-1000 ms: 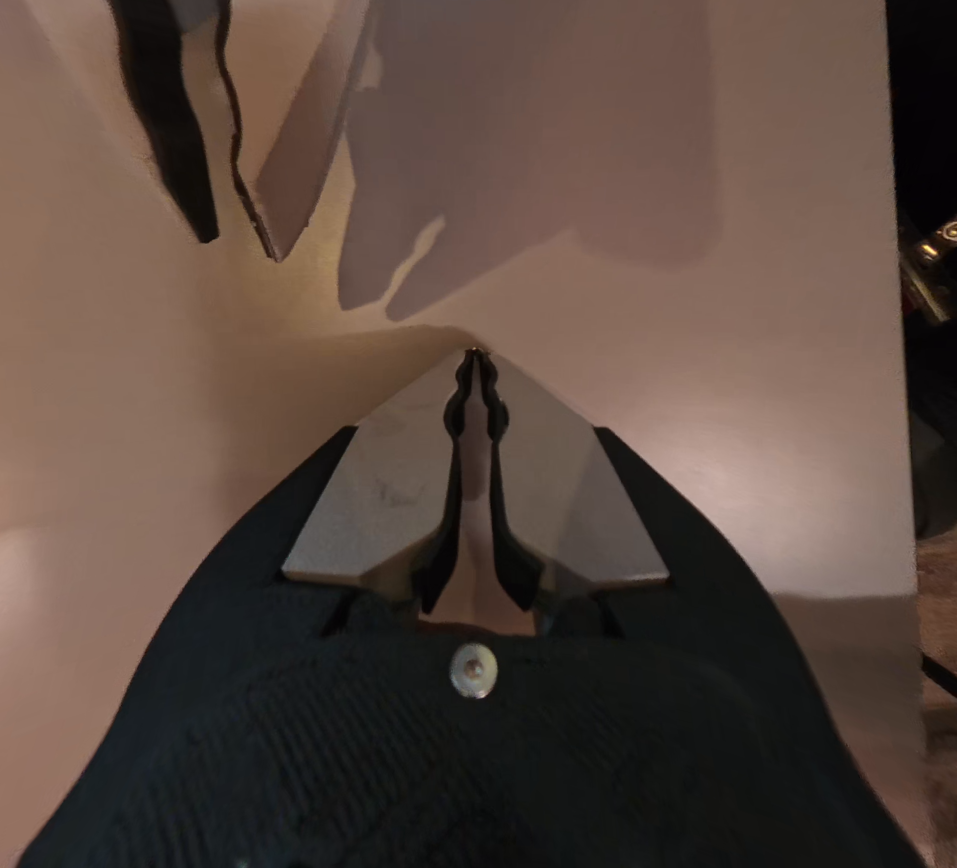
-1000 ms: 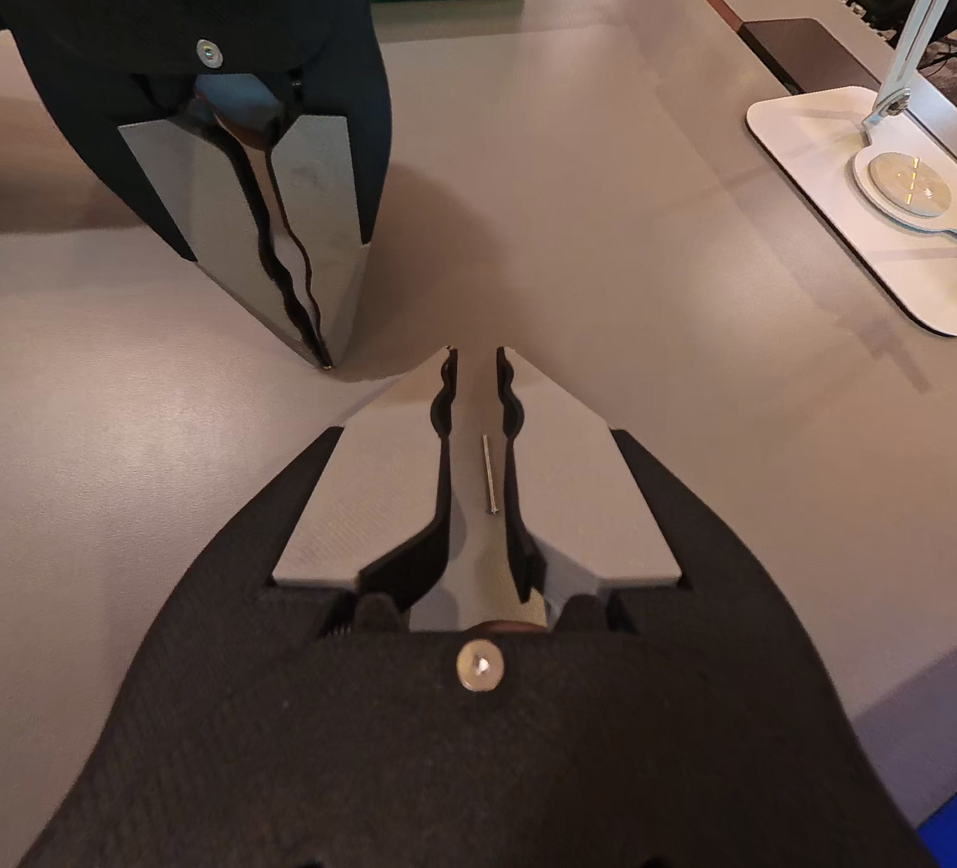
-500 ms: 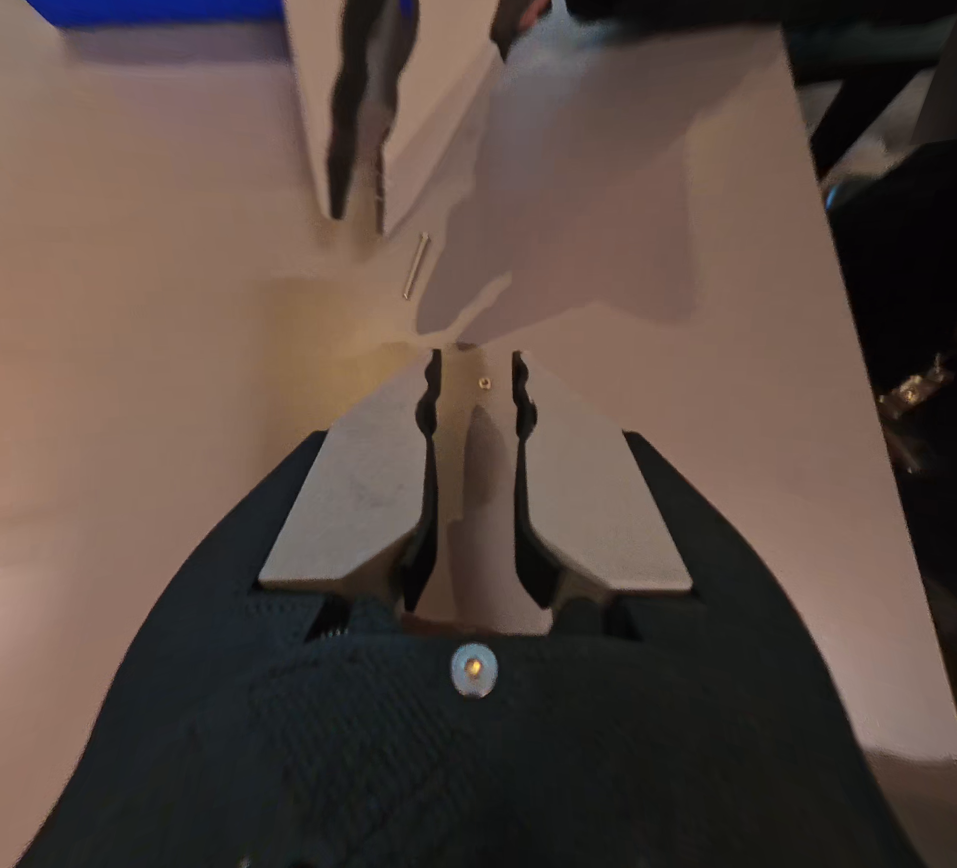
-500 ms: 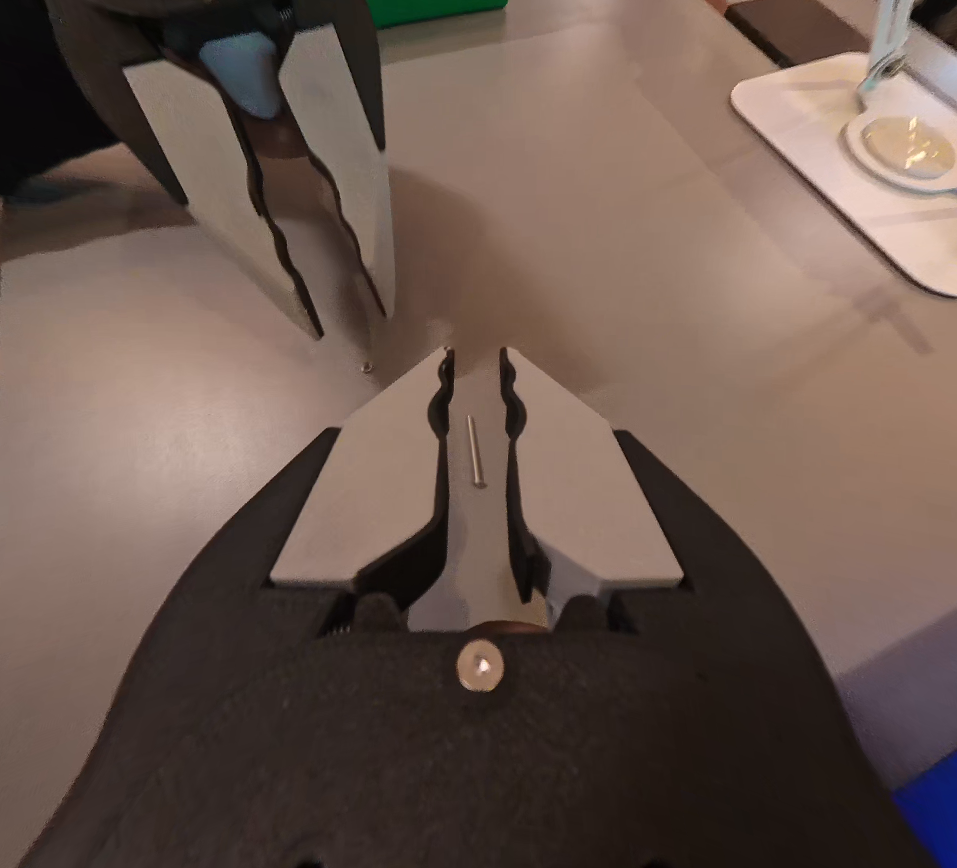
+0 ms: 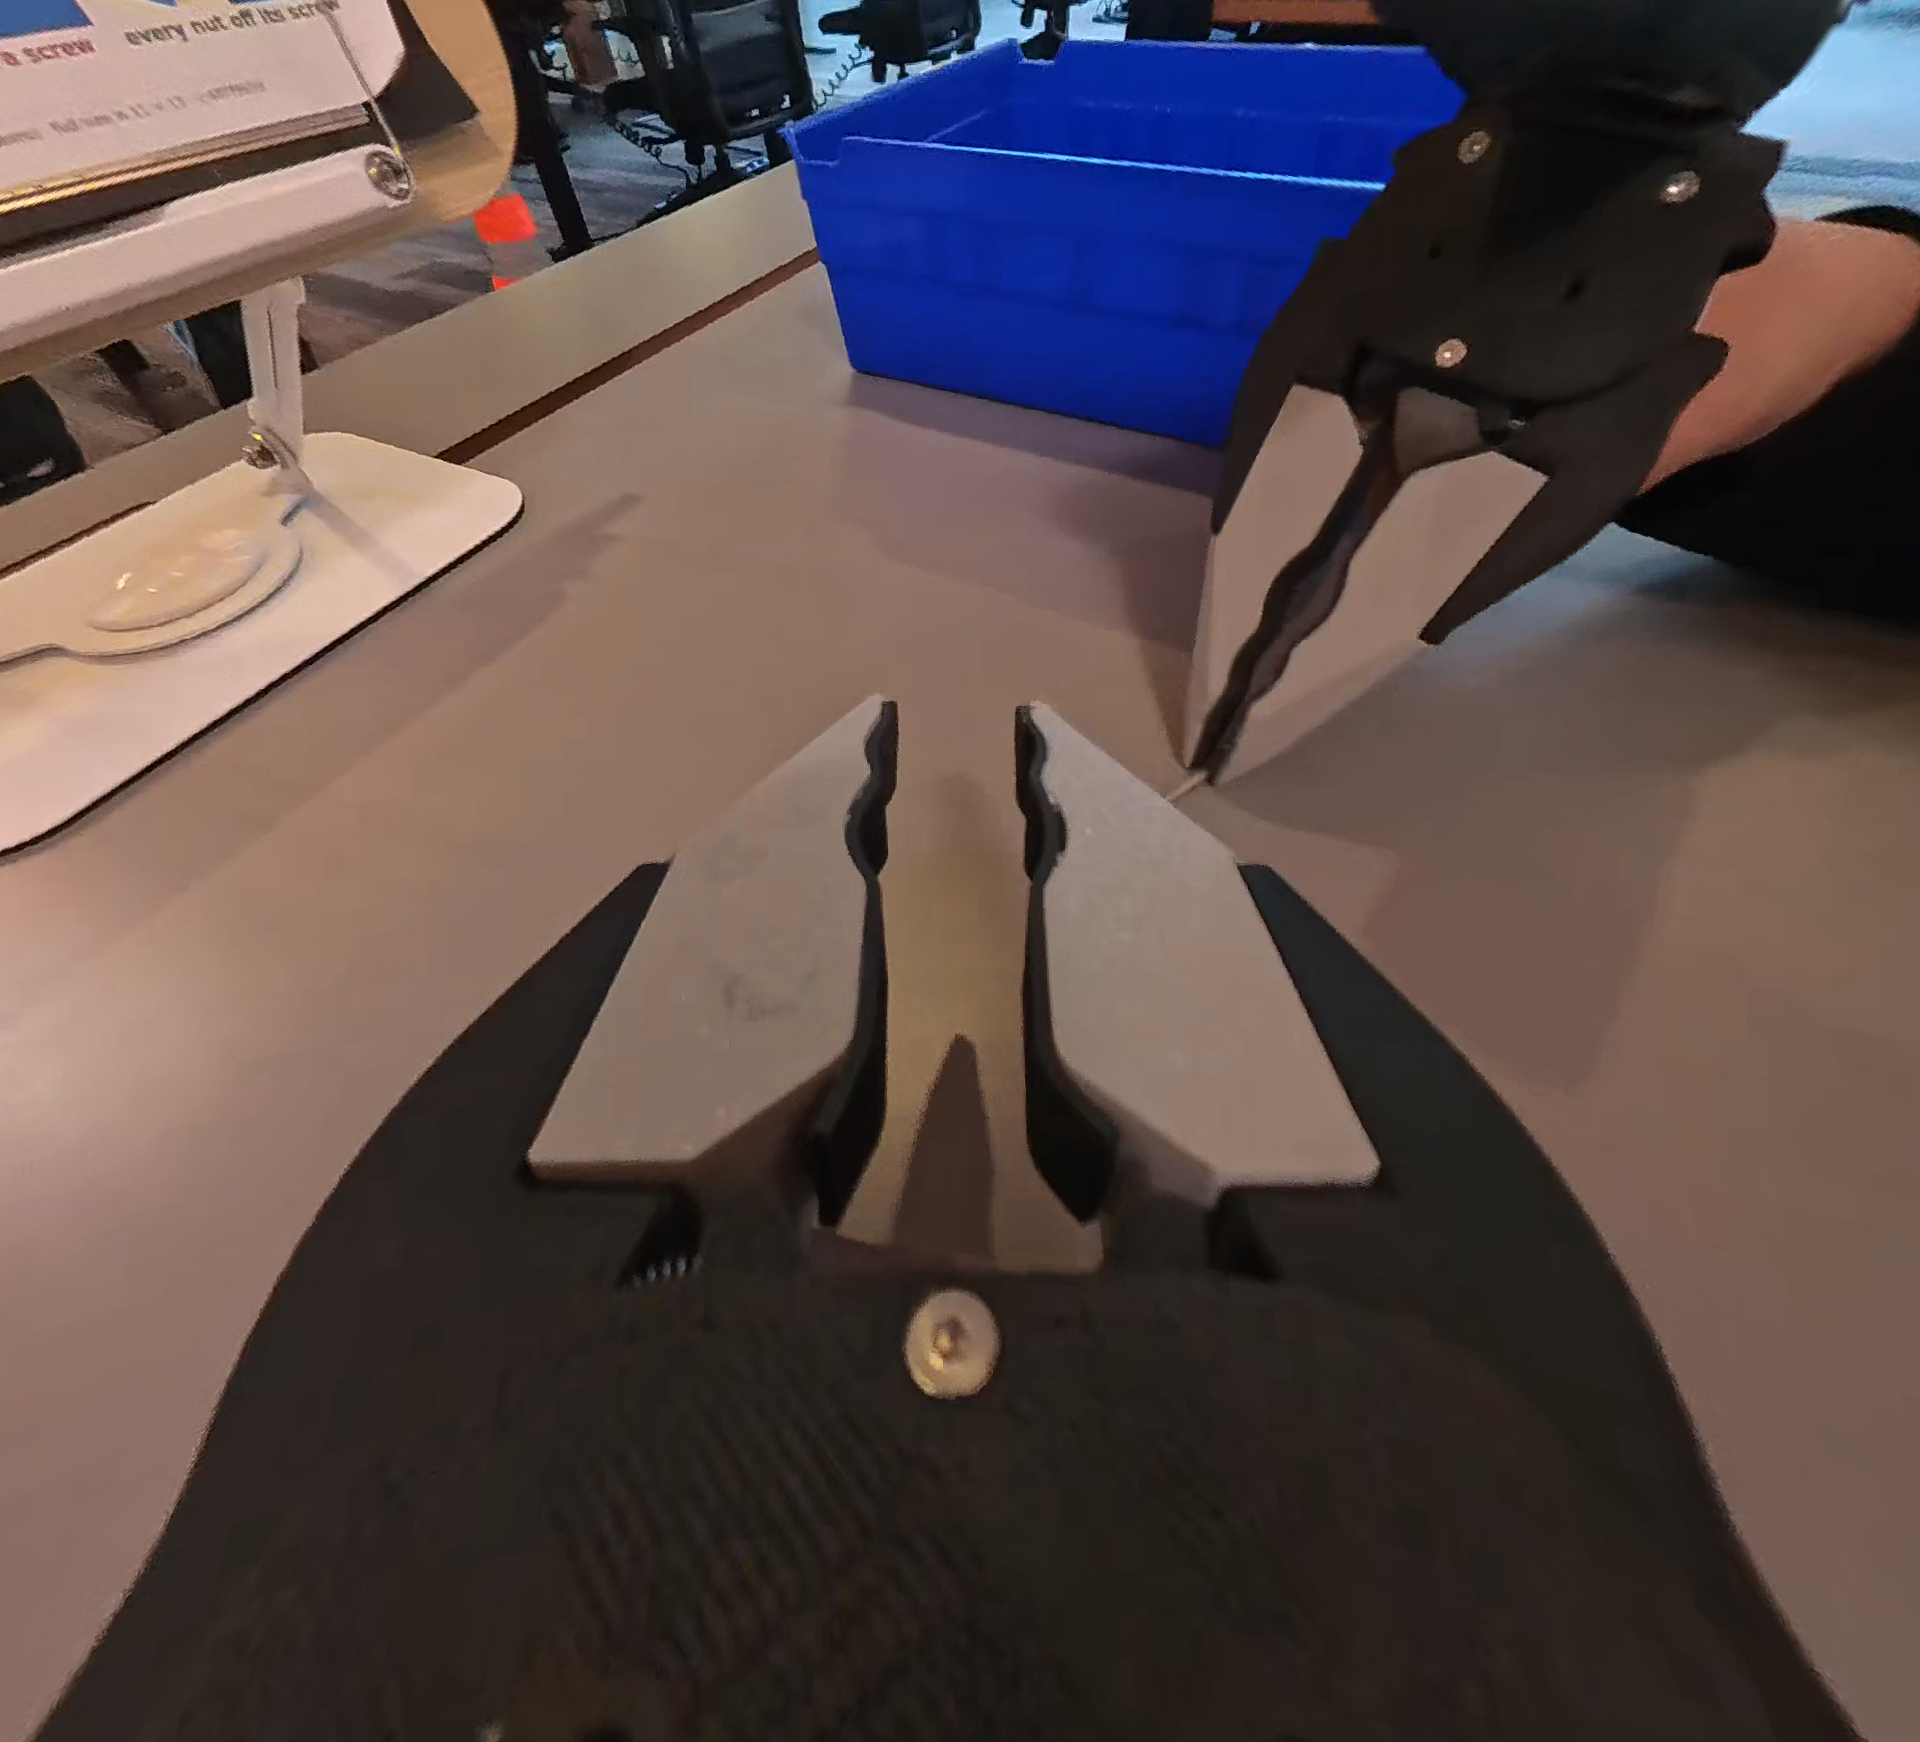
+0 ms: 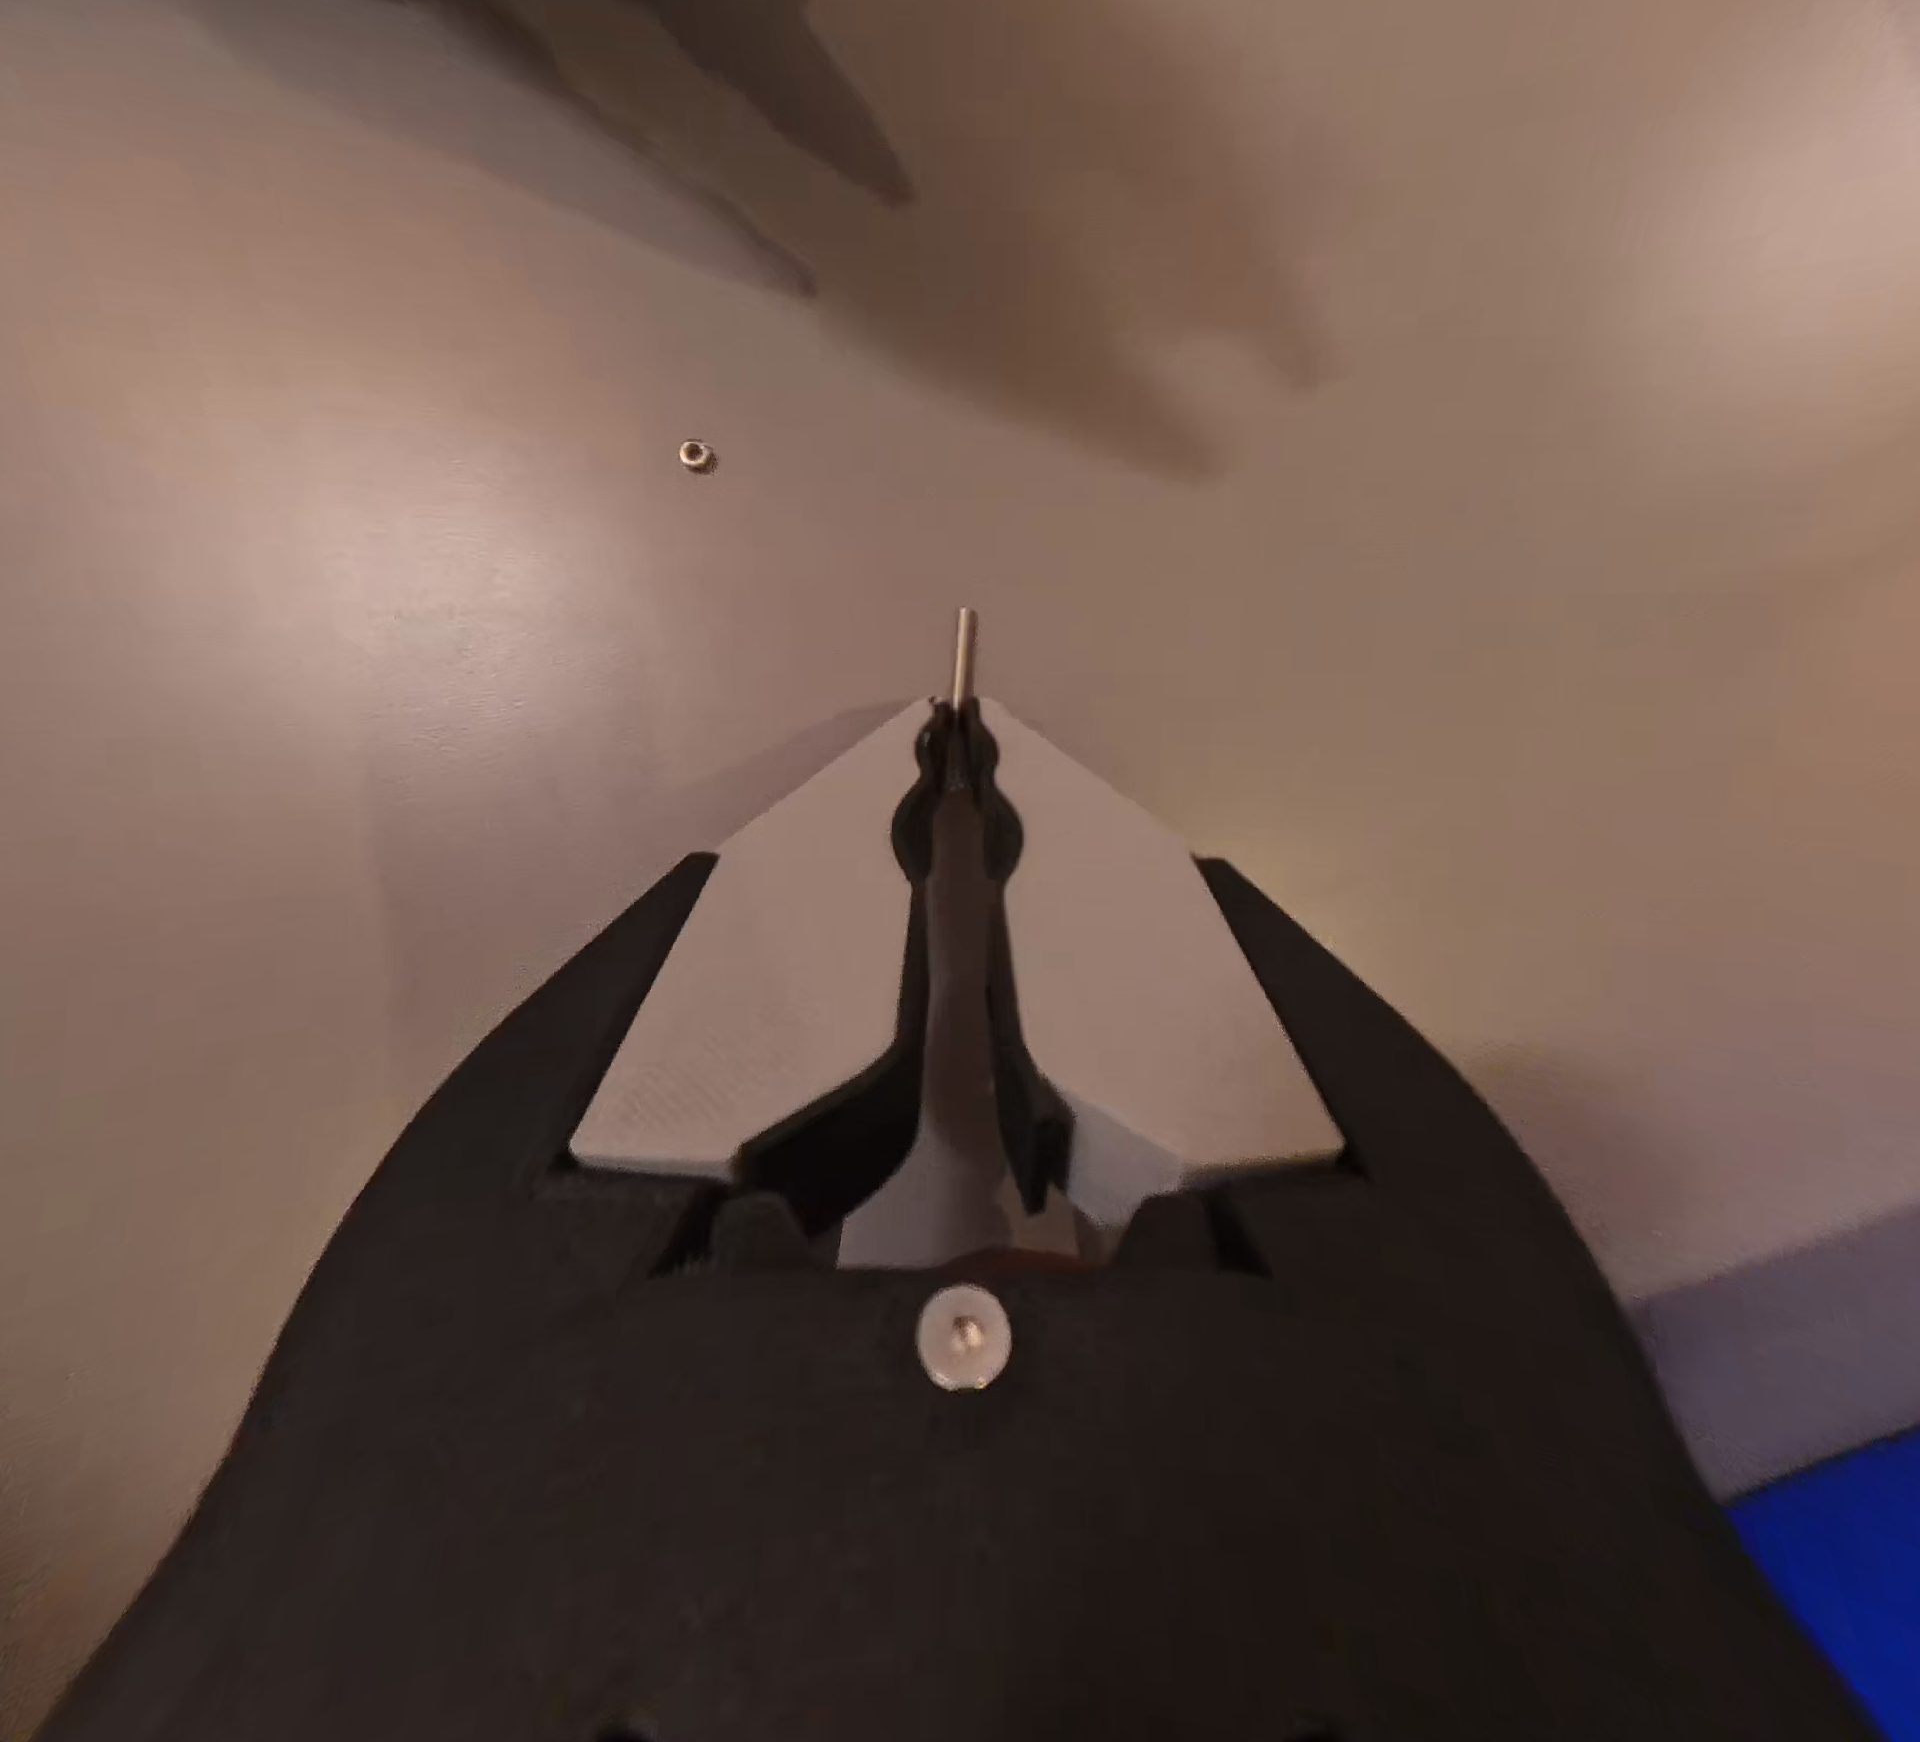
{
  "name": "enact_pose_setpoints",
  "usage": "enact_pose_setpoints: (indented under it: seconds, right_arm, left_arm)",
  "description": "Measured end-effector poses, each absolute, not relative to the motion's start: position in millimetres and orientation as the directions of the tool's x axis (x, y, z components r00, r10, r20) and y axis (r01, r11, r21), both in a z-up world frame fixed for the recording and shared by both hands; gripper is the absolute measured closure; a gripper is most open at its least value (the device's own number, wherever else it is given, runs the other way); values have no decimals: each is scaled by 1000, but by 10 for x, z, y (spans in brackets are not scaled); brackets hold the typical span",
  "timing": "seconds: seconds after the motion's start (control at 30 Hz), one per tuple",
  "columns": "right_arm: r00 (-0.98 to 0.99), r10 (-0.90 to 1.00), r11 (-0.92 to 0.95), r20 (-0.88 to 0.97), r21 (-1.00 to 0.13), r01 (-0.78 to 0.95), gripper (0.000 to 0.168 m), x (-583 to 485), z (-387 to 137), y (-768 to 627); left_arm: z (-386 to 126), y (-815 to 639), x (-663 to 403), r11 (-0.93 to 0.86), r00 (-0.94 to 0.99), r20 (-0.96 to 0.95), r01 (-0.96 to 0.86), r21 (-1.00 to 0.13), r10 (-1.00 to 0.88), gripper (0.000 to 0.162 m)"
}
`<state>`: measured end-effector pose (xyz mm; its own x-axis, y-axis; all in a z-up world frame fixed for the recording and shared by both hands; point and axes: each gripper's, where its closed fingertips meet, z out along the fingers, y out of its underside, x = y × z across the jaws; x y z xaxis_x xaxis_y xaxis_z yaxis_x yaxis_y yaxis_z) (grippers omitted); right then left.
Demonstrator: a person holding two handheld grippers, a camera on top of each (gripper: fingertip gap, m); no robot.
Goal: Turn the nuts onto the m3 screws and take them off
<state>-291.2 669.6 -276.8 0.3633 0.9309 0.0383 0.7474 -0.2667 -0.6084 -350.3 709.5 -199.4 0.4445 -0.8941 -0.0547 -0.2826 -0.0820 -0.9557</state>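
Screw (image 6: 964,653) was pinched by its near end in the right gripper (image 6: 958,724); the nut (image 6: 695,455) lay far-left on the table (image 6: 1455,549), the left gripper (image 5: 954,724) spread empty. So slight a hold could let it tilt or slip.

1. A thin, silver M3 screw (image 6: 964,653) is pinched at the tips of the right gripper (image 6: 956,724). Its bare shaft end pokes straight out past the tips, over the table.
2. A tiny silver nut (image 6: 696,457) lies flat on the grey table, hole facing up, well apart from the screw, ahead and to its left.
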Motion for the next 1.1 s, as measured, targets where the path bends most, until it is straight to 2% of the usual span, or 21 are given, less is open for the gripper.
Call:
enact_pose_setpoints:
  seconds: [0.27,0.47,0.57,0.63,0.73,1.0,1.1]
  right_arm:
    - [387,922,-280,9,-675,683,168,-2979,-2695,6774]
    - [380,916,-286,-127,-872,397,168,-3100,-2088,6787]
    - [326,924,-291,-199,-920,264,168,-3152,-1851,6736]
    - [288,934,-275,-210,-939,208,168,-3173,-1733,6696]
    - [244,948,-247,-205,-956,160,168,-3197,-1616,6630]
    - [197,964,-208,-179,-969,136,168,-3286,-1544,6517]
    - [192,964,-211,-185,-969,129,168,-3297,-1539,6512]
  left_arm:
    - [-2083,7115,-3521,-197,439,73,-245,-949,-895,142]
    - [-1924,7029,-3489,-224,375,159,-137,-965,-913,147]
    - [-1788,6900,-3428,-221,285,198,-53,-974,-938,159]
    - [-1693,6812,-3401,-198,237,191,-9,-980,-953,161]
    - [-1616,6718,-3375,-183,194,182,12,-983,-964,148]
    - [-1479,6556,-3318,-153,118,162,83,-985,-980,157]
    - [-1472,6514,-3308,-169,90,176,81,-982,-980,154]
